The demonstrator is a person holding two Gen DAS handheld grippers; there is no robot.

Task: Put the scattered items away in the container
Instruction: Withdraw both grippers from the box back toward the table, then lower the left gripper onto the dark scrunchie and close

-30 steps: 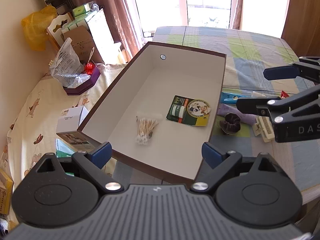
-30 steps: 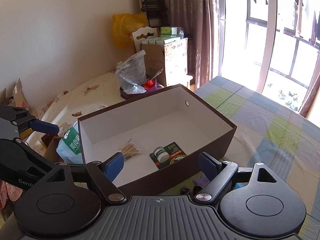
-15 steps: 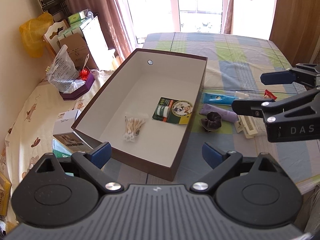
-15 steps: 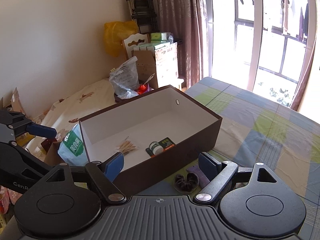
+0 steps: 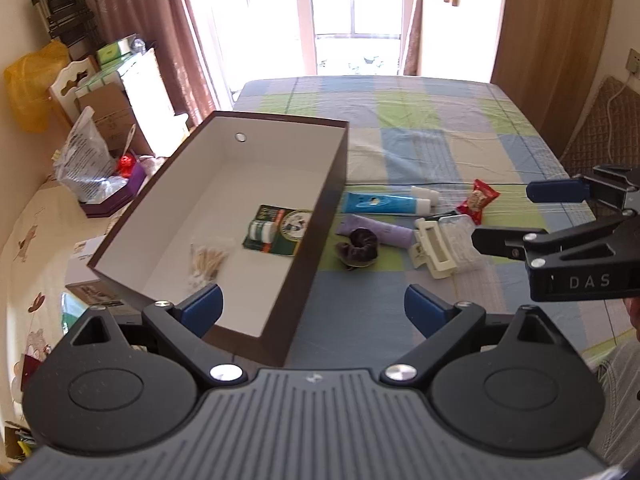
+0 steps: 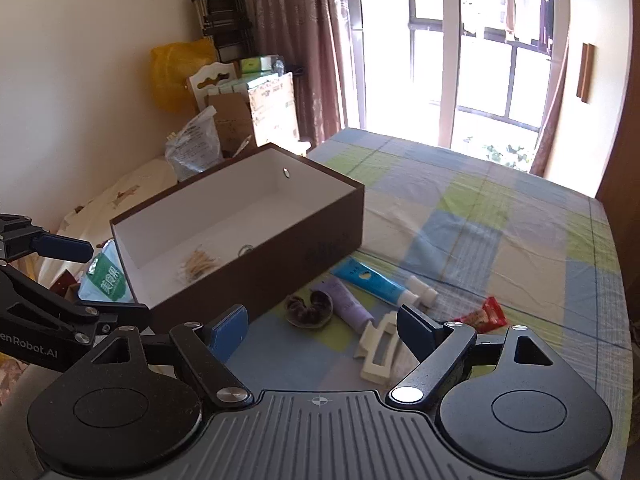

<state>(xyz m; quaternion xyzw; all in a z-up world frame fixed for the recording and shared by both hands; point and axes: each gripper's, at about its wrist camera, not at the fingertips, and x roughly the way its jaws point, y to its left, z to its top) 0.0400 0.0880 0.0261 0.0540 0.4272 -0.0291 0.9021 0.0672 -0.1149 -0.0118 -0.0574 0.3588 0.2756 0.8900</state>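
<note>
A brown box [image 5: 320,216] with a white inside stands on the checked bedspread and holds cotton swabs [image 5: 206,258] and a green card pack [image 5: 278,230]. Right of it lie a blue tube [image 5: 384,204], a purple tube [image 5: 394,234], a dark scrunchie [image 5: 358,248], a cream hair clip [image 5: 434,254] and a red snack packet [image 5: 478,200]. My left gripper [image 5: 312,308] hangs open over the box's near right corner. My right gripper [image 5: 504,214] is open and empty, above the clip [image 6: 378,350] and scrunchie [image 6: 308,310].
The bedspread [image 5: 420,128] runs back to a bright window. Left of the bed are a plastic bag [image 5: 86,152], cardboard boxes [image 5: 108,116], a small white box [image 5: 82,268] and a green packet [image 6: 106,276]. A grey sleeve [image 5: 620,400] shows at the lower right.
Both grippers have drawn back and to the right, away from the box. The loose items beside it have come fully into view. Both stay open and empty.
</note>
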